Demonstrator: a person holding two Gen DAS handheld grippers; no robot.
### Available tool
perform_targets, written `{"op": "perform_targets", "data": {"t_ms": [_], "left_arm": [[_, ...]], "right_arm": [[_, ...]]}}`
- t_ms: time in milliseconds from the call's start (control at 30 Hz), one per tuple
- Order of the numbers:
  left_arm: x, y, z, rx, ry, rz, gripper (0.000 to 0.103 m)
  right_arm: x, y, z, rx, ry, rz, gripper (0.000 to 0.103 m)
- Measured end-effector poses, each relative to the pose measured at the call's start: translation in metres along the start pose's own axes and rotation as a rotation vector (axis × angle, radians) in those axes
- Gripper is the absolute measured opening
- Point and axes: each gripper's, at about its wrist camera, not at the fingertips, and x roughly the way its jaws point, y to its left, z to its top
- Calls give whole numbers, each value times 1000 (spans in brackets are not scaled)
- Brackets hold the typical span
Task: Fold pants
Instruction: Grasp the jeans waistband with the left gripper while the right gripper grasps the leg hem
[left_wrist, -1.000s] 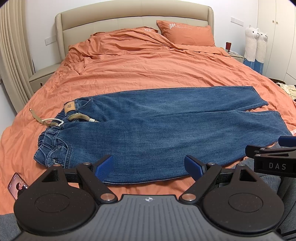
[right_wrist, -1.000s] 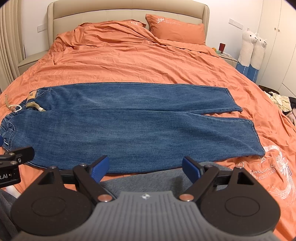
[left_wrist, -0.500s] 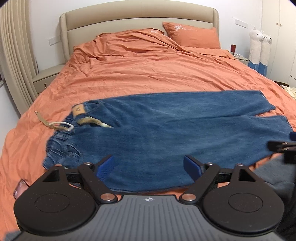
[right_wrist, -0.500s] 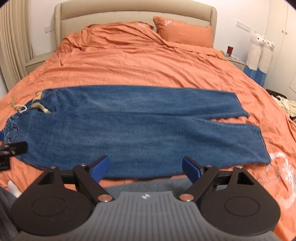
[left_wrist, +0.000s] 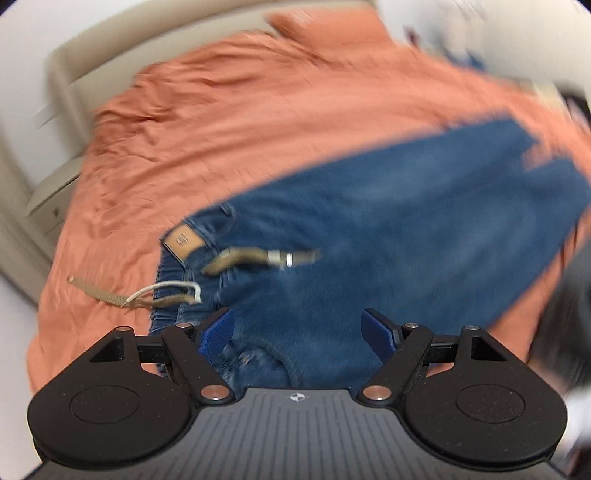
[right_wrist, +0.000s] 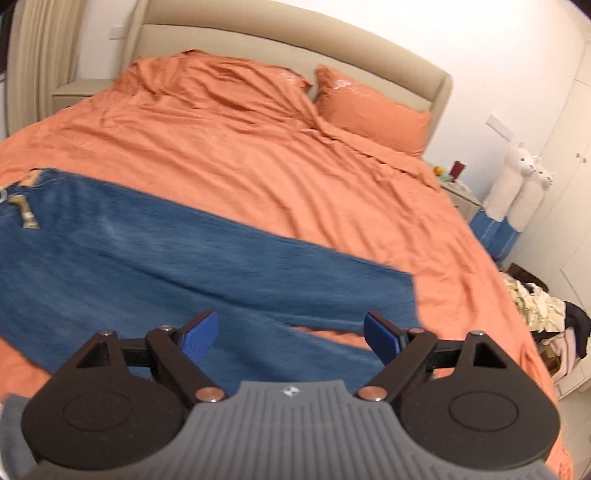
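Both tools have swung in closer over the jeans (left_wrist: 369, 236) since a moment ago, left tool (left_wrist: 299, 334) above the waistband, right tool (right_wrist: 290, 332) above the leg hems, each spread wide and holding nothing. Jeans lie flat across the orange bed (right_wrist: 258, 147); a tan belt (left_wrist: 236, 260) trails from the waist, clothes (right_wrist: 535, 306) heaped alongside.

Orange-sheeted bed (right_wrist: 258, 155), blue jeans (right_wrist: 155, 266) spread flat, pillow (right_wrist: 373, 110) at headboard
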Motion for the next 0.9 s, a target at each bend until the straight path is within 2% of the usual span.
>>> {"op": "perform_targets", "data": {"t_ms": [100, 167, 300, 367, 400, 467, 500, 567, 600, 633, 700, 800, 900], "left_arm": [[32, -17, -21, 128, 92, -28, 92], [44, -22, -34, 228, 200, -57, 91], [62, -37, -52, 386, 293, -70, 90], [72, -44, -57, 456, 337, -54, 87], [76, -48, -62, 483, 362, -46, 82], [83, -55, -68, 528, 405, -41, 78], [86, -59, -71, 550, 410, -12, 77], [88, -65, -73, 566, 409, 30, 77], [89, -68, -76, 584, 412, 65, 67], [90, -73, -78, 609, 401, 99, 49], [85, -79, -80, 646, 382, 152, 37], [65, -73, -73, 587, 279, 213, 27], [37, -61, -52, 469, 137, 283, 21]], "right_arm": [[27, -39, -15, 43, 28, -25, 82], [44, -61, -29, 88, 66, -29, 82], [73, -97, -67, 235, 150, -30, 80], [80, -107, -85, 280, 176, -32, 69], [83, -111, -93, 287, 186, -32, 68], [88, -112, -108, 266, 203, -31, 57], [89, -113, -114, 238, 212, -32, 53], [88, -110, -125, 184, 230, -30, 41], [86, -109, -130, 152, 231, -24, 41], [85, -108, -135, 111, 231, -22, 40], [82, -105, -145, 21, 237, -30, 40], [79, -97, -162, -123, 252, -21, 40], [77, -77, -178, -308, 235, -26, 40]]}}
